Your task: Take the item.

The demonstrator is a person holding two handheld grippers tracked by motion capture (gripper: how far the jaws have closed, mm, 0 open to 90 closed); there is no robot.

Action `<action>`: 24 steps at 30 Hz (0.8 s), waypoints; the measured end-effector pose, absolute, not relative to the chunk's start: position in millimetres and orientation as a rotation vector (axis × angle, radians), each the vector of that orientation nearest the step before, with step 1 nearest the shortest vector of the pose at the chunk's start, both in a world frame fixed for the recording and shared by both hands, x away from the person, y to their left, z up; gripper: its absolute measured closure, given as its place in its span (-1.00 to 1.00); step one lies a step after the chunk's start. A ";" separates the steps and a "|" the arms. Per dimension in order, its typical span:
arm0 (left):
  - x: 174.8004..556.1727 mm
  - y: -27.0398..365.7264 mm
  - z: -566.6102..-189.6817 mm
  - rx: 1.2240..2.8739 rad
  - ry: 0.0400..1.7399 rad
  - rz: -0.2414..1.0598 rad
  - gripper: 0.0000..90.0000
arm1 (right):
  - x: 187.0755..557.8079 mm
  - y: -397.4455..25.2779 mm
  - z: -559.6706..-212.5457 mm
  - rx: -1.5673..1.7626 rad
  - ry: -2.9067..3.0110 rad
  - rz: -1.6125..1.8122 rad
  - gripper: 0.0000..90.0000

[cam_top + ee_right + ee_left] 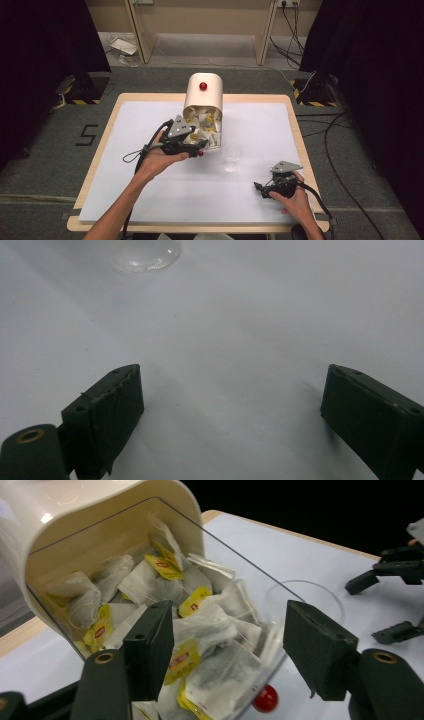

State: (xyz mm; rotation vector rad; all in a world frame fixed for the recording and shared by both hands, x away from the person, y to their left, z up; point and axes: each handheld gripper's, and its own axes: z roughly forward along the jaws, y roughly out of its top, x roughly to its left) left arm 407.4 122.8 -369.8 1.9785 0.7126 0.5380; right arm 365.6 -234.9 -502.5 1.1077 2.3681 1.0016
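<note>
My left gripper, jaws spread, sits at the tipped box of tea bags; none gripped yet. Glass stands empty. Right gripper rests spread, idle.

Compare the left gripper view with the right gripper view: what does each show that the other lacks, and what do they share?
The left gripper view alone has the cream dispenser lying tipped, its clear lid swung open with a red knob, tea bags with yellow tags spilling out, and the right gripper farther off. The right gripper view alone has that gripper's own open fingers close over bare white table cover. Both share the clear glass cup and the white cover; the left gripper is open too.
</note>
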 end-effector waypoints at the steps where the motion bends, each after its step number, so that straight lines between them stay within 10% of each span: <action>1: 410.7 121.6 -370.7 1.985 0.717 0.534 -0.12 | 365.6 -234.9 -502.4 1.108 2.368 1.002 -0.77; 24: 437.0 96.4 -388.4 2.158 0.747 0.542 0.54 | 365.7 -234.9 -502.4 1.107 2.369 1.001 -0.77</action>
